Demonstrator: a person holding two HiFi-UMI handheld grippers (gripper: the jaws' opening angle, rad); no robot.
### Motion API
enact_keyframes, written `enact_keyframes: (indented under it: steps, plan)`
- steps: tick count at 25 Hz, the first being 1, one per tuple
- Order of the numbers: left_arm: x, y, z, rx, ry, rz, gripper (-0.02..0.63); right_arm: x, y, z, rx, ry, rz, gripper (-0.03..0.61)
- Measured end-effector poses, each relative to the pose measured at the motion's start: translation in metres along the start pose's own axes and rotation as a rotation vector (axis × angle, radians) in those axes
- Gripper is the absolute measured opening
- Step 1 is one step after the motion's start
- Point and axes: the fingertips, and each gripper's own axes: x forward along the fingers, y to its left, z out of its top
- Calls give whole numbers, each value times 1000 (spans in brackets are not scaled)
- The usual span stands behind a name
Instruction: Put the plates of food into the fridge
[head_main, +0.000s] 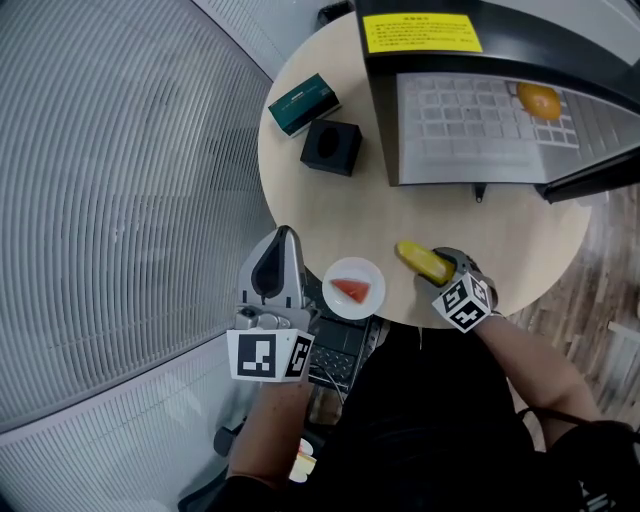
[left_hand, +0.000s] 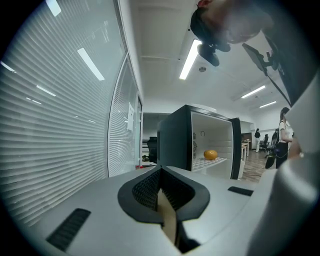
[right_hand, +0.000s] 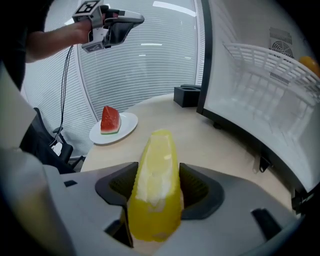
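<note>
Fruit (head_main: 416, 257), yellow, pinched in right claw (head_main: 444, 267) on near worktop (head_main: 330, 210), right of watermelon plate (head_main: 340, 268); left claw (head_main: 284, 238) closed, empty, left of plate.

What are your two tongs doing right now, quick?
Left tongs: closed, empty.
Right tongs: closed on the long yellow food slice.
</note>
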Motion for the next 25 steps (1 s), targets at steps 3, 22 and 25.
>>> enact_keyframes:
  steps: [3,22,25]
  plan:
    - [-2,-4,-1,0,9,-2,5,0,-1,-1,3,7,-3,270]
    - [0,-23,35,32,-44,-68,5,-47,-9,37,58,-99,-30,265]
    - [5,-31,44,32,-69,-88,5,-62,-20,48,73,-130,-56,265]
